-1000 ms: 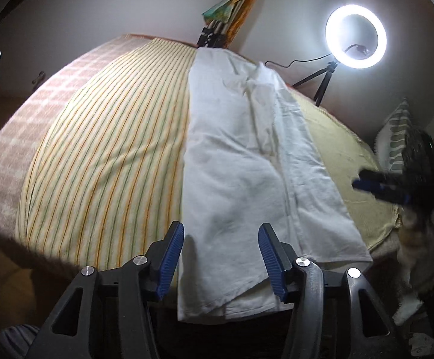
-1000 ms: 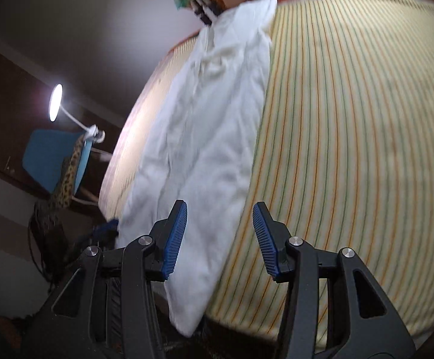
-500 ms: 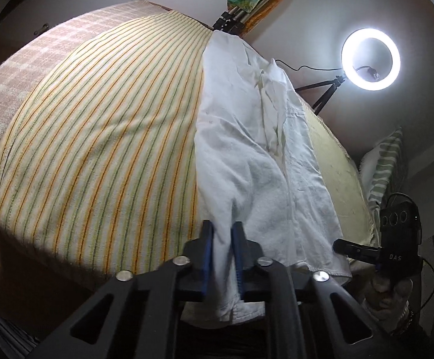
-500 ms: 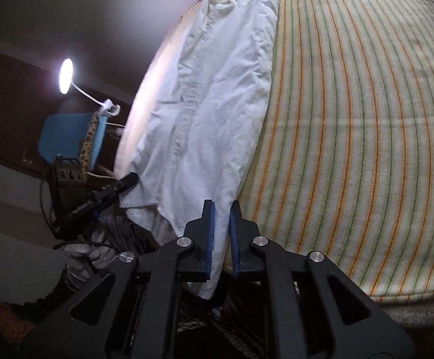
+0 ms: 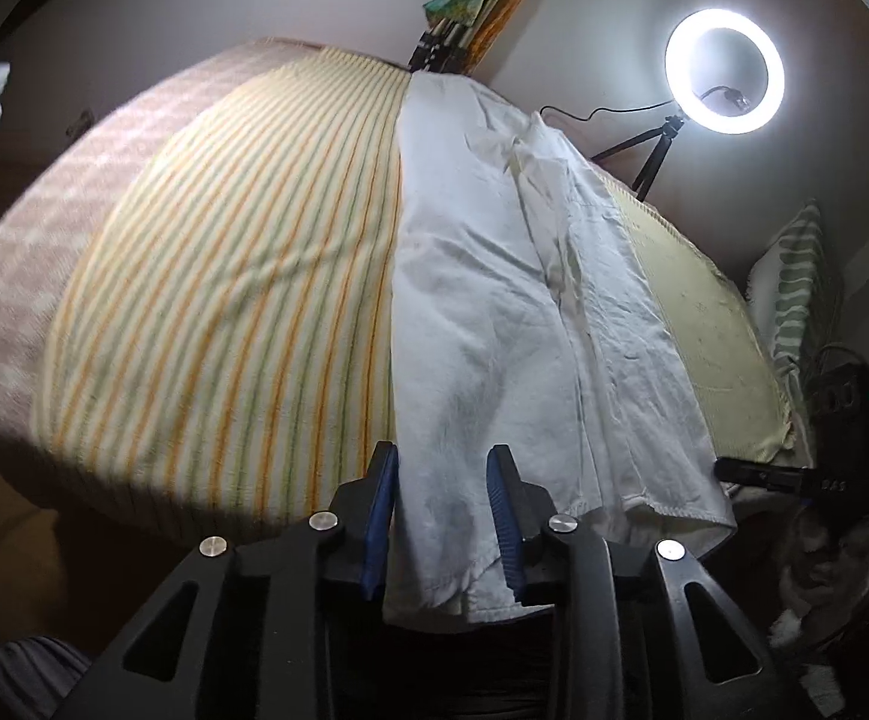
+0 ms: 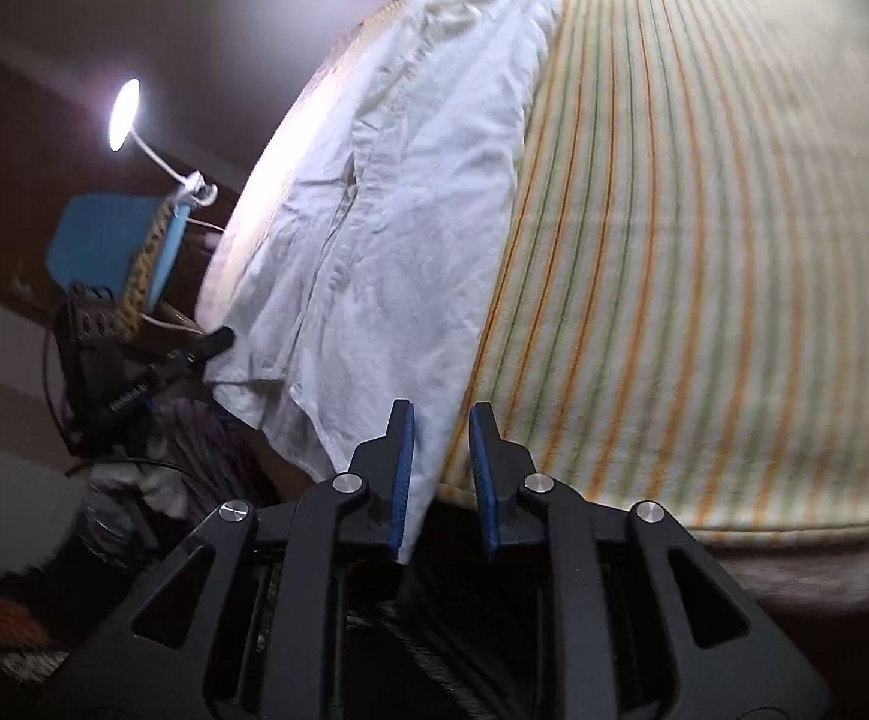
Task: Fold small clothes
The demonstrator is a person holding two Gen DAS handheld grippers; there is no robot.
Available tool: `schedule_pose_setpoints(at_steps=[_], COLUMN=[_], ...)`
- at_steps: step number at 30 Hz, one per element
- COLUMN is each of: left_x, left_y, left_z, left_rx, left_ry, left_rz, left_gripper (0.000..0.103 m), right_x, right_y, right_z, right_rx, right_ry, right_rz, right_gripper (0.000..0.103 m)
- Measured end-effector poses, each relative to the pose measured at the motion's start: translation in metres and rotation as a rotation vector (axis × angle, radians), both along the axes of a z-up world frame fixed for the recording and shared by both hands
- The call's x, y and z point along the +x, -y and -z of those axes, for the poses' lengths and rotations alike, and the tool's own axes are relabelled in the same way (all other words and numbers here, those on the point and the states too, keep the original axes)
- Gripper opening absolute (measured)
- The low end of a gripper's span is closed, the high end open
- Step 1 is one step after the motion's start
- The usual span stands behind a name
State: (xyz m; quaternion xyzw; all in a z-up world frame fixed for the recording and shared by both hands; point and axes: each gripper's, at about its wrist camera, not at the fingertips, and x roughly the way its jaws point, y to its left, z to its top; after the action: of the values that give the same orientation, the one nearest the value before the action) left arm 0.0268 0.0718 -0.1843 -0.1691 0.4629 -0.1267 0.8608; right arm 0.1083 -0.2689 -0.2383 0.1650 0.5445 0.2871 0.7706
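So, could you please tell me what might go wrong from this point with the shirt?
The shirt's hem hangs over the bed edge with both the left gripper and right gripper open, so it may slide down. The shirt looks wrinkled, so creases could get folded in.

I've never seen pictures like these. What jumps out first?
A long white shirt lies lengthwise on a bed under a striped yellow blanket, its hem hanging over the near edge. At the bottom of each view, black grippers with blue pads frame that hem: the left gripper and right gripper, both open. A glowing ring light stands behind.
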Motion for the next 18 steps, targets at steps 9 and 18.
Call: schedule_pose_setpoints(at_steps=[9, 18], left_x=[0.018, 0.068], left_y=[0.006, 0.027], left_z=[-0.039, -0.008], left_rx=[0.033, 0.062], left_ry=[0.138, 0.065], left_rz=[0.019, 0.099], left_gripper=[0.032, 0.031], right_x=[0.022, 0.034], right_y=[-0.013, -0.049], right_z=[-0.044, -0.006], right_rx=[-0.066, -0.172], right_ry=[0.225, 0.193], right_rz=[-0.049, -0.098], right_gripper=[0.02, 0.02])
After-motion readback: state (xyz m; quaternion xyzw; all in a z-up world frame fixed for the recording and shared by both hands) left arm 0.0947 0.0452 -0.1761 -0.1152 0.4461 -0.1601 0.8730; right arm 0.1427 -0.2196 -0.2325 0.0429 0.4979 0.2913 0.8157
